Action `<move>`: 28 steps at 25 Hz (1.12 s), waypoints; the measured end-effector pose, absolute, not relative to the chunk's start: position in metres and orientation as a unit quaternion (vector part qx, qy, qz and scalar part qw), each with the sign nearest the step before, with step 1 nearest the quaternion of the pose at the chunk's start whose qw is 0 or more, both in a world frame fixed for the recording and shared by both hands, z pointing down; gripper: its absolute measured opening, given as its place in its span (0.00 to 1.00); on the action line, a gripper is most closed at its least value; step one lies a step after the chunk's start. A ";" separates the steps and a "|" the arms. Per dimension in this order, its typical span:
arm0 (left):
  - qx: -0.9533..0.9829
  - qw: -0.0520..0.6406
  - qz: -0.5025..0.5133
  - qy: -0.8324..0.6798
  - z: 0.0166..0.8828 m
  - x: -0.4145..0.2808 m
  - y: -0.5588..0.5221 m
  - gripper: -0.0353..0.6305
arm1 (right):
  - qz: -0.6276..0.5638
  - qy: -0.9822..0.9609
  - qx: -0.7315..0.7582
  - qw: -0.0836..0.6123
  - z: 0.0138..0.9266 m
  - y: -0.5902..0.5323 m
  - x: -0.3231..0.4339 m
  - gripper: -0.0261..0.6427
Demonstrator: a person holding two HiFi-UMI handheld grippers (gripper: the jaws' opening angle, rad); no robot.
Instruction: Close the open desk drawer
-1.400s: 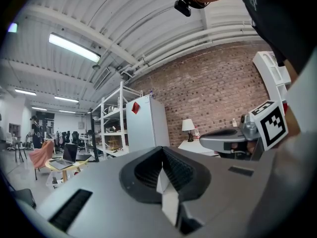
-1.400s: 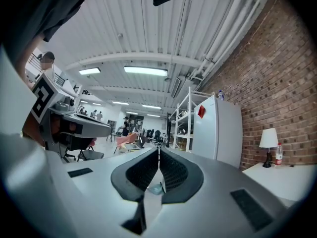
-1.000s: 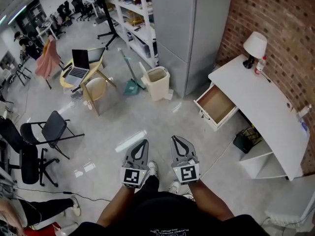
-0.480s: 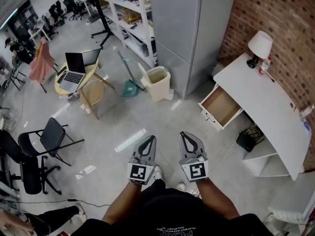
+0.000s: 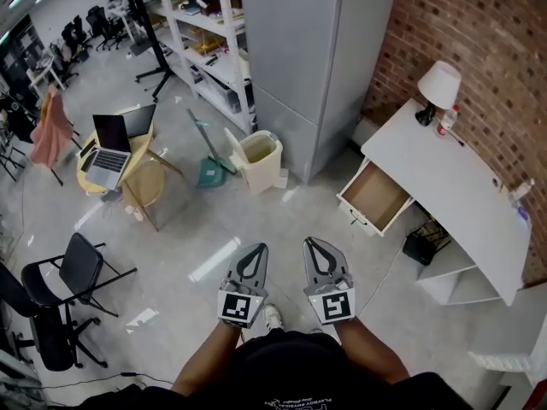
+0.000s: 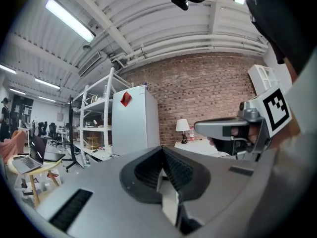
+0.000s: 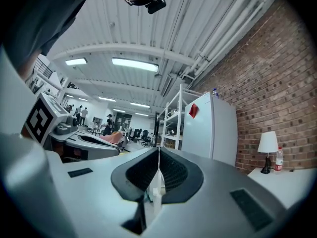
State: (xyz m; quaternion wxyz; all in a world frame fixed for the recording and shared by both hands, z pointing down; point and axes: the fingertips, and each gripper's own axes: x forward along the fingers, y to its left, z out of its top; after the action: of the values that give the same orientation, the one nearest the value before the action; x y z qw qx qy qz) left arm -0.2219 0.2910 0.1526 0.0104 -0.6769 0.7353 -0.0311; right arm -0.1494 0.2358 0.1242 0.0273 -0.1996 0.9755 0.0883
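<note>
Drawer (image 5: 376, 196) open; left claw (image 5: 255, 251), right claw (image 5: 313, 244) empty

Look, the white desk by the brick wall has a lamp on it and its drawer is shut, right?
Not quite. The drawer is open, pulled out from the white desk with its inside showing. The head view shows this. The rest is right: the desk stands by the brick wall and has a lamp on it.

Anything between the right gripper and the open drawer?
Nothing. The head view shows only bare floor between the right gripper and the drawer.
</note>
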 end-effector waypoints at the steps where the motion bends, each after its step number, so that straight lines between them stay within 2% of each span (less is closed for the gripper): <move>1: -0.681 0.013 -0.032 0.732 0.151 -0.226 0.288 0.06 | 0.087 0.975 -0.202 0.027 0.123 0.235 -0.153 0.08; 12: -0.708 0.024 -0.027 0.705 0.140 -0.241 0.260 0.06 | 0.107 0.971 -0.211 0.020 0.110 0.213 -0.177 0.08; 28: -0.731 -0.001 -0.044 0.681 0.159 -0.208 0.162 0.06 | 0.067 0.965 -0.254 0.004 0.140 0.122 -0.136 0.08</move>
State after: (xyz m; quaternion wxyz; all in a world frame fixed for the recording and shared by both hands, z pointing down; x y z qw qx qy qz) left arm -0.2078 0.1617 0.1585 -0.0005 -0.7310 0.6810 -0.0441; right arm -0.1363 0.1221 0.1401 0.0045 -0.2541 0.9649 0.0667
